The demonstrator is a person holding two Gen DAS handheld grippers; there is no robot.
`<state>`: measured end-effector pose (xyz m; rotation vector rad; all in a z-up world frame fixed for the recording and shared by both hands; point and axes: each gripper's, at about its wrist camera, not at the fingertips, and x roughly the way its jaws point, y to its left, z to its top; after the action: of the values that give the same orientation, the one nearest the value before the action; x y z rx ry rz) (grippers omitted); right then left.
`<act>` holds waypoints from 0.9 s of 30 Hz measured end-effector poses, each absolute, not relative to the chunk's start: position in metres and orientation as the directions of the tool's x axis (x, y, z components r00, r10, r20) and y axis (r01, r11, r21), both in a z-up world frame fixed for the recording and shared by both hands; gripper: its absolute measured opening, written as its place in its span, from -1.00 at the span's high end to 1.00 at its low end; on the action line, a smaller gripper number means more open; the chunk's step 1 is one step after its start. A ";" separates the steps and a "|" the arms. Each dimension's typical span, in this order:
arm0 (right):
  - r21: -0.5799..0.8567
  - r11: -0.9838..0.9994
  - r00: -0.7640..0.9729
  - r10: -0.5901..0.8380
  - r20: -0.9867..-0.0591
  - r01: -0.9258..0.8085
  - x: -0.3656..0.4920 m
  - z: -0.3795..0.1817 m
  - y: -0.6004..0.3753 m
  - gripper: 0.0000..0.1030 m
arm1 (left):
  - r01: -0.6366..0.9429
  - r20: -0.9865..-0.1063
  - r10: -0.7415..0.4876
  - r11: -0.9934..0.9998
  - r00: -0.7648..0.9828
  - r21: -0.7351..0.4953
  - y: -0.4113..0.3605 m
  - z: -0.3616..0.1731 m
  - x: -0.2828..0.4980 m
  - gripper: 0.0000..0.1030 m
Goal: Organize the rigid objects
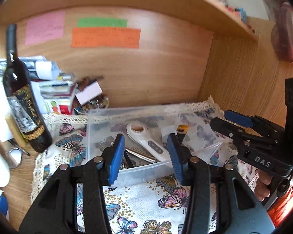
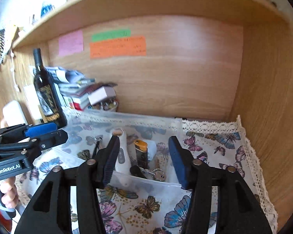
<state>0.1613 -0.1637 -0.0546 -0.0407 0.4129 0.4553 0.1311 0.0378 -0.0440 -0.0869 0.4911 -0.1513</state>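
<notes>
A clear plastic box [image 1: 99, 117] stands on a butterfly cloth [image 1: 142, 198] in a wooden shelf nook. In it lie a white handheld device [image 1: 146, 138], a black and yellow lighter [image 2: 141, 152], a metal rod [image 1: 140, 154] and a bunch of keys [image 2: 156, 173]. My left gripper [image 1: 145, 156] is open and empty, just in front of the box's near wall. My right gripper [image 2: 144, 159] is open and empty over the box's near wall [image 2: 146, 185]. Each gripper also shows from the side in the other's view, the right one [image 1: 234, 122] and the left one [image 2: 45, 130].
A dark wine bottle [image 1: 23, 101] stands at the left, with a pile of papers and boxes [image 1: 54, 85] and a jar of small items [image 1: 93, 101] behind the box. Coloured notes [image 1: 105, 37] stick to the back wall. A side wall [image 2: 273, 117] closes the right.
</notes>
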 end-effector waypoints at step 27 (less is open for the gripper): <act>0.076 0.918 0.896 0.397 -0.199 -0.390 0.075 -0.024 -0.196 -1.00 | 0.038 -0.216 -0.044 0.999 0.975 -0.032 0.014 0.001 0.030 -0.81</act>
<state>0.0746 -0.1963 -0.0241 0.0347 0.2132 0.4076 0.0299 0.0138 0.0010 -0.0275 0.2187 -0.0417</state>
